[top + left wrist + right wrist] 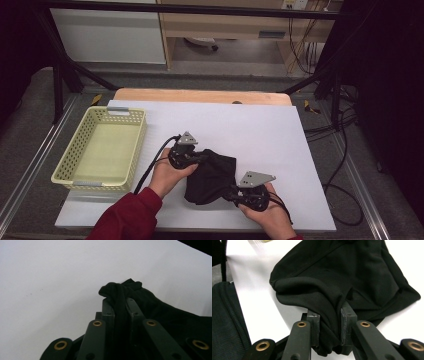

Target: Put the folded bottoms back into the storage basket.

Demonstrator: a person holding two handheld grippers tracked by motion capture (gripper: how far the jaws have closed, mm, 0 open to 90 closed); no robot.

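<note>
So the black cloth (212,175) lies bunched near the middle of the white desk (260,135), toward my edge, and I have it pinched at two places. My left hand-held gripper (199,157) is clamped on its far-left corner; in the left gripper view a twist of the fabric (117,293) sticks out past the closed jaws. My right hand-held gripper (235,192) bites a thick fold at the near-right edge, and in the right gripper view that fold (329,325) fills the gap between the jaws, which are squeezed against it. The rest of the garment sags between the two grips and rests on the desk, crumpled rather than spread or folded.

To my left, the pale yellow basket (75,170) stands at the desk's edge, well apart from the cloth, with nothing in it. As I judge it, the grasping is done; lifting the cloth and carrying it across to the basket, if that is where it goes, is all left.
</note>
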